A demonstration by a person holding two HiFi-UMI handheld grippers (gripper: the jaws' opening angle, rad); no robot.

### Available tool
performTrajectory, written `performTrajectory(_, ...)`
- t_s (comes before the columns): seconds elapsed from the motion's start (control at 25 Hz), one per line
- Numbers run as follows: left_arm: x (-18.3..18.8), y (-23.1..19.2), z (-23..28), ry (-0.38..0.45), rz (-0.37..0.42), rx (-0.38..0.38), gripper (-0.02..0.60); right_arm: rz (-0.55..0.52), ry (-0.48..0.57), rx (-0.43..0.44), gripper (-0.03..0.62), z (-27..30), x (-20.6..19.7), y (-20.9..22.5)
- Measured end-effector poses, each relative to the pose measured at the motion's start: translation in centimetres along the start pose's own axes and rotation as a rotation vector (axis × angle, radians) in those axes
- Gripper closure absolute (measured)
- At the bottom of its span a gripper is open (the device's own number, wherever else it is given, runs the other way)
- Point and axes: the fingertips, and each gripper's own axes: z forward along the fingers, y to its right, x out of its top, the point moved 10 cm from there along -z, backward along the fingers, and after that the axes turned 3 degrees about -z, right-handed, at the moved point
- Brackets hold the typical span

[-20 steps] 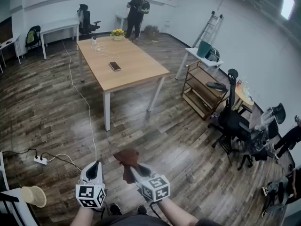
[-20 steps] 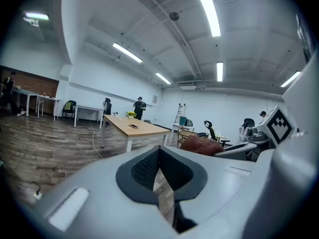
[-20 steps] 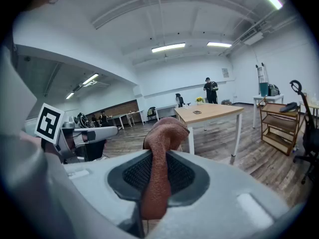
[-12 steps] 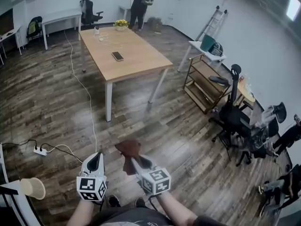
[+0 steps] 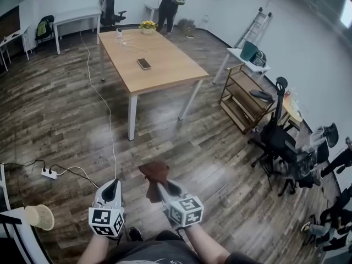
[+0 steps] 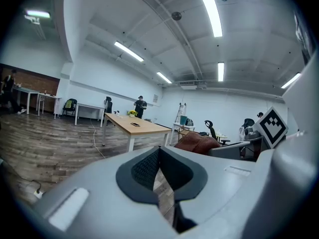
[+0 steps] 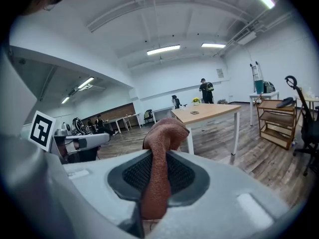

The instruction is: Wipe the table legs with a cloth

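**Cloth.** The cloth (image 5: 155, 176), a rust-brown towel, is pinched between the closed jaws of the right gripper (image 5: 158, 189). A bunch stands above the pads and a tail hangs below. It is held low, just in front of the person and well apart from the table (image 5: 159, 56).

**Grippers.** The left gripper (image 5: 111, 188) is seen with its jaws drawn together on nothing.

**Progress.** No wiping is under way. The nearest leg (image 5: 132, 117) and the leg to its right (image 5: 187, 100) stand across open floor.

**Risks noted.**
- A white cable (image 5: 111, 139) is laid along the floor between the person and the nearest leg, and a power strip (image 5: 49, 174) lies to the left. A trip or a pulled plug is judged possible on approach.
- The cloth is gripped by a narrow fold only. It could be dragged out of the jaws when pressed along a leg.
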Motion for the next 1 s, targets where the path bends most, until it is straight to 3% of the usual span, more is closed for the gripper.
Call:
performTrajectory(0.2, 0.6, -1.5, 0.4, 0.008, 0.017, 0.018, 0.563, 0.028, 0.016, -0.038, 0.531, 1.0, 0.4, 0.7)
performTrajectory(0.48, 1.0, -2.1, 3.9, 0.014, 0.023, 0.057, 0.563, 0.022, 0.016, -0.022, 0.530, 4.4, 1.1, 4.3)
performTrajectory(0.84, 2.9, -2.4, 14.5, -0.017, 0.026, 0.170, 0.563, -0.040, -0.044, 0.121, 0.530, 14.0, 5.8, 12.0)
performTrajectory(1.0, 4.0, -2.5, 19.3, -0.007, 0.019, 0.257, 0.563, -0.062, -0.081, 0.208, 0.530, 17.7, 8.0, 15.9)
